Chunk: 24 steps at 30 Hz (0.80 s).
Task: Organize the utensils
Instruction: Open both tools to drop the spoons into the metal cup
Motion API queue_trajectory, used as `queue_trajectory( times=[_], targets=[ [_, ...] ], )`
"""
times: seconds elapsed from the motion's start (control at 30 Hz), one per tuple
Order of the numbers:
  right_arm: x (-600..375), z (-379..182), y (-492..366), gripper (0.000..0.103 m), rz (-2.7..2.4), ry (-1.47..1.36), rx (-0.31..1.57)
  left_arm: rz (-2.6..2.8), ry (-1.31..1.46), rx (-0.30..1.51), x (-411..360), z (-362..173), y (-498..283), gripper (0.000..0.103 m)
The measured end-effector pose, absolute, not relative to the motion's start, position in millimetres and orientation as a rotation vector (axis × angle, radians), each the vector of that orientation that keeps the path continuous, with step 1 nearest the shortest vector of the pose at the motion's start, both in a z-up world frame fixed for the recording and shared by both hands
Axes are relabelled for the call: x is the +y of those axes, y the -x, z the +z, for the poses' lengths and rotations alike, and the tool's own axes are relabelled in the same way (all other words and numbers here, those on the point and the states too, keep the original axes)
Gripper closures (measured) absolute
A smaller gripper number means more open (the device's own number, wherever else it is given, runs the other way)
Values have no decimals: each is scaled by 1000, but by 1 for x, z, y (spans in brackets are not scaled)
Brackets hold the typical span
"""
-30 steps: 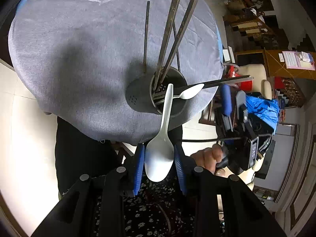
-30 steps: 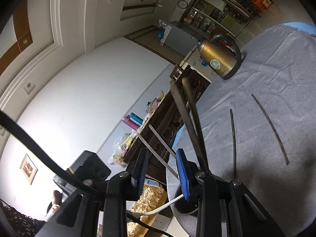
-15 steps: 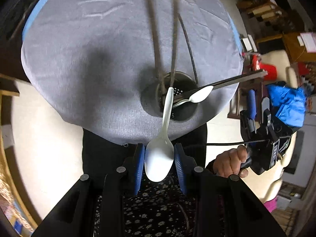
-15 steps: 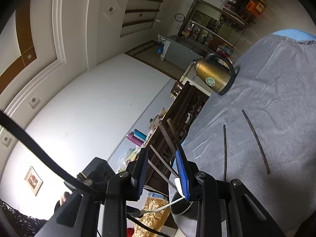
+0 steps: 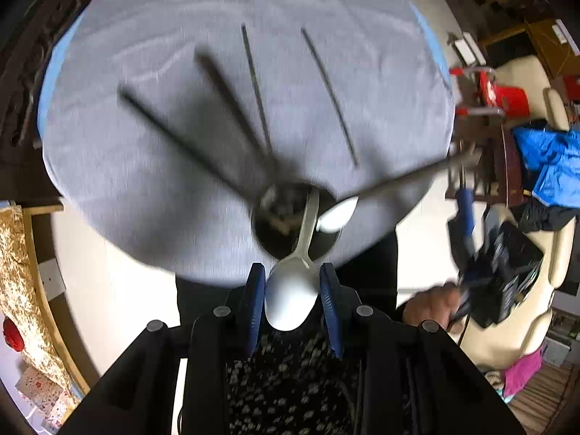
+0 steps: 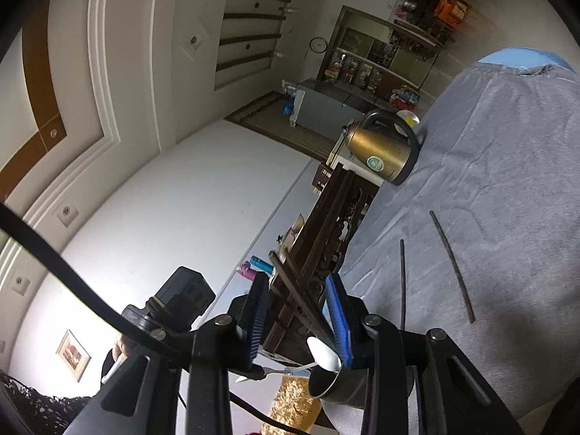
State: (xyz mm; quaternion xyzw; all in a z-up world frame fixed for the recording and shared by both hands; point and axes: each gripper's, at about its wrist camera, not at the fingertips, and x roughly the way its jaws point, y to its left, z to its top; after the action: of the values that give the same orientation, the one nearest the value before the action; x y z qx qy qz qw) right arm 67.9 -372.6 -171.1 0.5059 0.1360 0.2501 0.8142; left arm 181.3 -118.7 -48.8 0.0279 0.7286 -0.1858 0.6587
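Left gripper [image 5: 291, 299] clamps white spoon [image 5: 290, 295] by bowl, handle dipping ahead into holder [image 5: 293, 217]. Right gripper [image 6: 299, 311] gapes wide, holding nothing, just above holder.

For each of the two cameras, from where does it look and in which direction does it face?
Left wrist: sits on the left gripper, looks down at the utensil holder on the grey tablecloth; shows its fingers around a white spoon and the person's right hand.
Right wrist: sits on the right gripper, looks sideways along the table toward a kettle and wall; shows its fingers.
Shared: holder and two loose chopsticks.
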Motion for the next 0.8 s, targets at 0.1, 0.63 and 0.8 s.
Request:
queue_trajectory(
  times=[0.1, 0.63, 0.8],
  targets=[
    [-376, -172, -67, 66, 531, -1091, 290, -442, -8, 1620, -121, -36, -195, 71],
    [-386, -180, -66, 60, 471, -1116, 301, -426, 157, 979, -18, 75, -160, 43],
    [-383, -182, -68, 60, 448, -1100, 331, -254, 88, 790, 28, 37, -140, 36]
  ],
)
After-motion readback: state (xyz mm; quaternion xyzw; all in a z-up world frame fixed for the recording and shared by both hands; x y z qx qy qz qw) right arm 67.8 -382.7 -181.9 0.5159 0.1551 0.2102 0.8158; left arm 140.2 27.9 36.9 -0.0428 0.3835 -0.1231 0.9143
